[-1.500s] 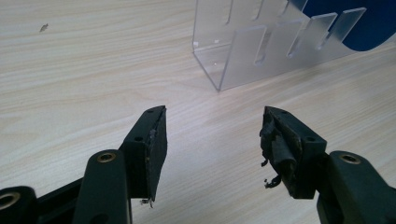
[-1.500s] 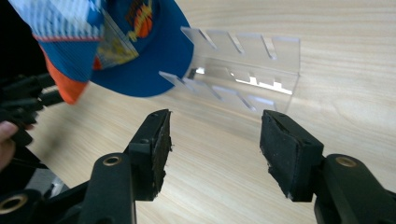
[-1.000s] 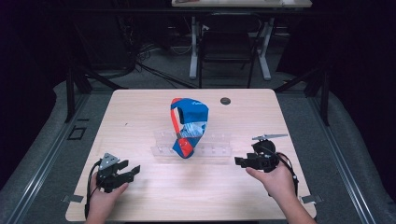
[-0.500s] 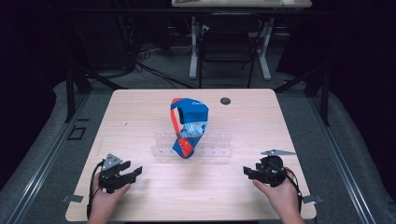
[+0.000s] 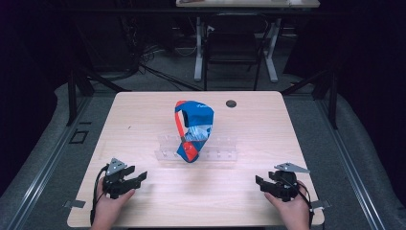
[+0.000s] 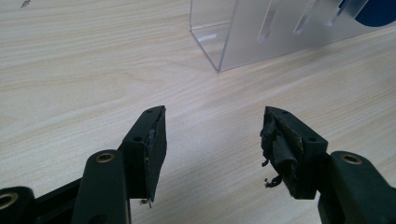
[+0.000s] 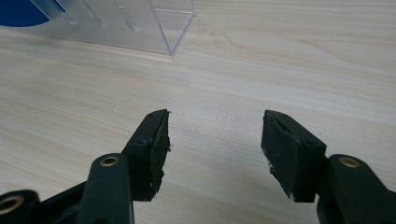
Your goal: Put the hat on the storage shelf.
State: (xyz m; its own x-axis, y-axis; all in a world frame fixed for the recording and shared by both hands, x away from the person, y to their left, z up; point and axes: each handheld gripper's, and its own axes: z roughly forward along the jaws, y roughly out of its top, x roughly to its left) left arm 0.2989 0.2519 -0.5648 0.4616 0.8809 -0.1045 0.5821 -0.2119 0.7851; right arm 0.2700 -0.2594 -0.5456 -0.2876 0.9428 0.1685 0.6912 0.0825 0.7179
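Observation:
A blue, red and white bag (image 5: 193,128) stands upright in a clear acrylic rack (image 5: 218,149) at the middle of the wooden table (image 5: 143,115). My left gripper (image 5: 139,177) rests near the table's front left, open with nothing between its jaws (image 6: 212,140). My right gripper (image 5: 260,183) sits near the front right, also open and empty (image 7: 215,140). An end of the clear rack (image 6: 243,37) lies ahead of the left jaws, with a patch of the blue bag (image 6: 376,10) behind it. The rack's other end (image 7: 154,25) and a blue patch (image 7: 23,11) lie ahead of the right jaws.
A small dark round disc (image 5: 231,103) lies near the table's far edge. Behind the table stand a chair (image 5: 234,48) and another desk's legs on a dark floor with cables.
My right gripper has drawn back from beside the rack toward the table's front right edge. The left gripper has stayed put.

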